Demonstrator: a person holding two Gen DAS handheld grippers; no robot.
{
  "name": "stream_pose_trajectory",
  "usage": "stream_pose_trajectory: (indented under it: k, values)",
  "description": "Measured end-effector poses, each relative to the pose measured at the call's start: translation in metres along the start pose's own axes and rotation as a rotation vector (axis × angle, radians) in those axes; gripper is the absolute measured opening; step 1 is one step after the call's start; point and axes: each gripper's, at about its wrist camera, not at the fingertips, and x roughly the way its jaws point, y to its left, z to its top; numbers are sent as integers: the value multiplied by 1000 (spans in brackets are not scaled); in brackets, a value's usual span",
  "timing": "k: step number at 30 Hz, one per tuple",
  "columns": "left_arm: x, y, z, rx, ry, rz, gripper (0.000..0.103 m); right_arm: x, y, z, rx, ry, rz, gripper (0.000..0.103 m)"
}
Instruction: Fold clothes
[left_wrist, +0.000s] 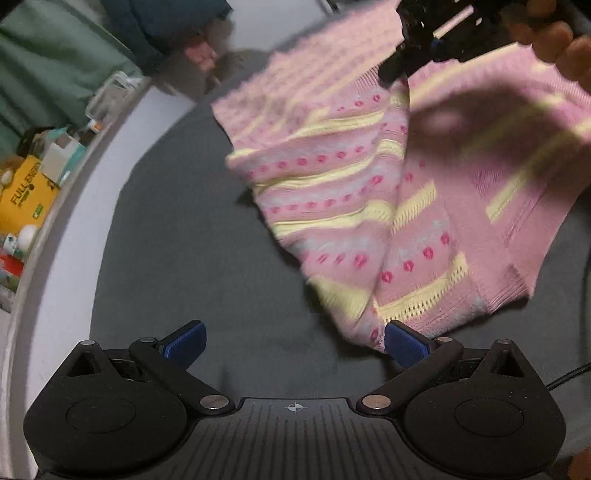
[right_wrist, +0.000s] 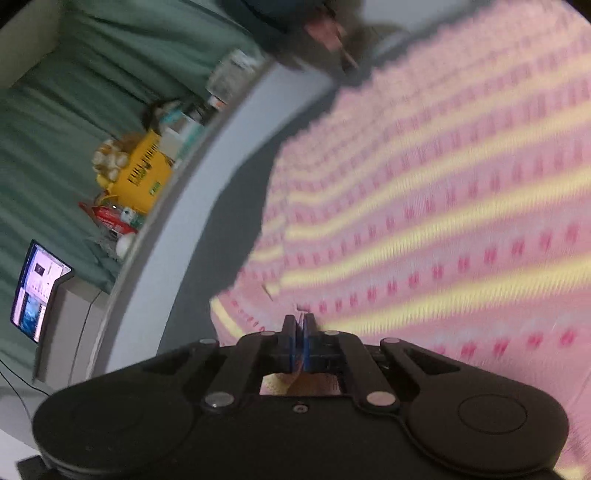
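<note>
The left claw (left_wrist: 295, 341) is gaping while the right claw (right_wrist: 299, 332) is pinching the pink sweater (left_wrist: 369, 177), folding seemingly barely begun.

left claw (left_wrist: 295, 341): fingers spread wide, bottom of frame | right claw (right_wrist: 300, 326): pinched tight on pink sweater (right_wrist: 443, 206), lower centre

pink sweater (left_wrist: 332, 192) — yellow stripes, magenta dots

A dark grey mat (left_wrist: 177, 266) is laid over a pale table (left_wrist: 66, 273), beyond which green curtains (right_wrist: 92, 92), a yellow box (right_wrist: 146, 173) among clutter and a lit monitor (right_wrist: 37, 291) are seen.
</note>
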Motion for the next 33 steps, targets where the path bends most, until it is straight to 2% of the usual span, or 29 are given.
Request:
stream_pose_trajectory:
  k: [2,4,7,8,10,13,15,19,20,21,23,25,27,29,31,33]
  values:
    - [-5,-1,-3,12,-18,-12,103,1,1,4,-27,-9,-22,4]
    - [-2,-8,-5,70,5,-10,103,8,-3,6,-32,10,-34,4]
    - [-18,-12,-2,105,-103,-24,103,18,-12,1,0,71,-27,4]
    - [-27,-13,1,111,-164,-31,103,17,-14,-1,-2,74,-33,4]
    - [-32,-16,5,136,-230,-6,103,15,-18,-6,0,72,-46,4]
    - [-14,-21,7,160,-180,26,103,4,-20,-8,2,3,-77,4]
    - [3,-22,6,166,-122,-25,103,-1,-18,-9,-16,-26,-96,4]
    - [1,-28,-1,218,-125,-46,103,6,-16,-10,-47,40,-127,5]
    - [-2,-26,-2,213,-129,-52,103,6,-14,-8,-51,39,-125,8]
    - [-7,-25,-3,209,-145,-48,103,4,-12,-4,-52,32,-121,17]
    - [-20,-25,0,187,-226,-41,103,1,-2,6,-100,-30,-109,35]
    - [-30,-23,1,163,-312,-55,103,7,14,21,-177,-59,-60,34]
    - [-31,-24,4,171,-350,-82,103,36,30,43,-194,56,25,34]
    - [-21,-31,8,211,-322,-121,103,70,46,63,-199,192,82,34]
    - [-11,-40,10,266,-274,-175,103,110,63,75,-217,315,68,34]
    - [-7,-44,13,277,-246,-218,103,142,81,82,-252,388,19,34]
